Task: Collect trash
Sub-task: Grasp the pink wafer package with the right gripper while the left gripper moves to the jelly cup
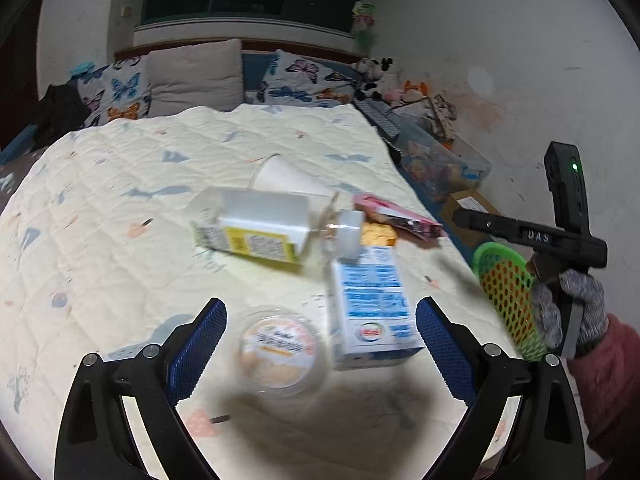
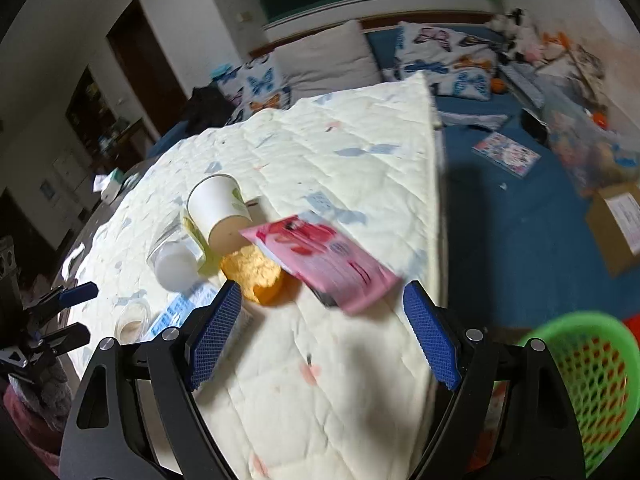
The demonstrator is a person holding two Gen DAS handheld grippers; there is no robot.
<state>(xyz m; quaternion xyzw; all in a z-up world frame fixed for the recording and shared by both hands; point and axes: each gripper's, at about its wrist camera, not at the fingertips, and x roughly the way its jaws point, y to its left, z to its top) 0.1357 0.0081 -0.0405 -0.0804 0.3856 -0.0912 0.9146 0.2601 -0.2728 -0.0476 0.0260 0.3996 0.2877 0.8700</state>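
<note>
Left gripper [image 1: 321,340]: black angular finger arms, round silver screws at the pivots, blue cross-hatched pads [image 1: 200,346]. Right gripper [image 2: 322,334]: identical construction. Its black handle carries raised lettering "DAS" and a green indicator light. The hand [image 1: 568,306] wears a grey knit glove; the sleeve [image 1: 608,380] is pink.

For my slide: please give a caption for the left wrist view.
Open left tongs above a round lidded cup among trash on the quilt.

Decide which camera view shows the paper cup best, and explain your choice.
The right wrist view shows the paper cup best: it lies on its side on the quilt, sharp, with its white wall and brown inside visible. In the left wrist view the cup is blurred and partly hidden behind the yellow carton.
</note>
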